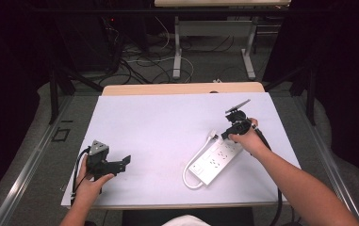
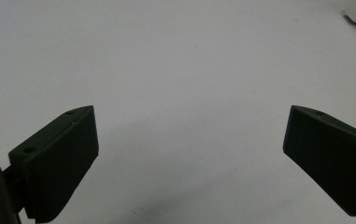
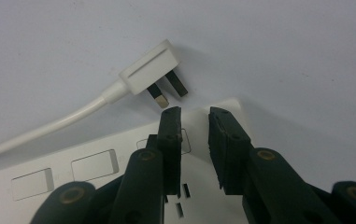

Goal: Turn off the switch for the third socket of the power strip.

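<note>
White table (image 1: 149,117): power strip's (image 1: 213,160) far end hidden under right tool (image 1: 226,134).

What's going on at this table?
A person sits at a white-covered table with a hand-held gripper in each hand. The right gripper hovers over the end of a white power strip, its jaws slightly apart with nothing between them. The strip's own plug lies loose on the table just beyond the jaws, its cable looping back beside the strip. The left gripper rests off to the side, jaws wide open over bare table.
</note>
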Motion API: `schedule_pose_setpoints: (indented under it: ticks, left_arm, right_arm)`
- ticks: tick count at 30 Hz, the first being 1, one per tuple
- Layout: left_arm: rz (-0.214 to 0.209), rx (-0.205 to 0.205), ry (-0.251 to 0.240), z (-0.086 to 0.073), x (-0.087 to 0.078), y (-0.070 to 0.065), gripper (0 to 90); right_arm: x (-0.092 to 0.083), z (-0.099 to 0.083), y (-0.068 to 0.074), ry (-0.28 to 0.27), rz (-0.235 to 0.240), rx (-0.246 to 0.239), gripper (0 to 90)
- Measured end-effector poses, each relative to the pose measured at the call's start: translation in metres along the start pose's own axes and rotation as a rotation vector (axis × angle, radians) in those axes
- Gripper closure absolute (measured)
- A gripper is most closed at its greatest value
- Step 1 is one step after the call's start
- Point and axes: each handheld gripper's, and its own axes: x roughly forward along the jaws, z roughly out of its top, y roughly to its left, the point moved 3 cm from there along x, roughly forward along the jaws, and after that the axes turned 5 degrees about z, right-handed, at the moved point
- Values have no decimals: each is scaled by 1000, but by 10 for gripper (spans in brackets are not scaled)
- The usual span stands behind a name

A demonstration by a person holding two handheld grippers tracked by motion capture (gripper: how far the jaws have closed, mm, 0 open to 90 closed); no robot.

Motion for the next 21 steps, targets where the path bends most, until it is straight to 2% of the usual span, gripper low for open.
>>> schedule_pose_setpoints:
  ticks: [3,6,7,10,14,15,18,19,20,21]
  left_arm:
    - [1,-2,-1,0,0,0,31]
    - [1,0,-2,0,0,0,31]
    - [1,1,-1,0,0,0,31]
    - [0,-1,-1,0,0,0,31]
    - [1,-2,-1,0,0,0,31]
    - [0,-2,-2,0,0,0,31]
    - [1,-2,-2,0,0,0,31]
    - [1,-2,-2,0,0,0,31]
    - [1,-2,-2,0,0,0,31]
    - [1,-2,-2,0,0,0,31]
  right_arm:
    - [1,1,0,-25,13,-6,728]
    - [-1,0,-1,-9,-1,-3,706]
    - [0,0,-1,-37,5,-12,701]
    - [-1,0,0,-32,3,6,676]
    - [-1,0,-1,-40,11,-2,648]
    - [-2,0,0,-40,10,15,641]
    - [-3,0,-2,-45,12,-3,617]
    - [-4,0,-1,-32,7,12,611]
    - [-3,0,-2,-64,22,3,604]
    - [-4,0,-1,-57,25,19,596]
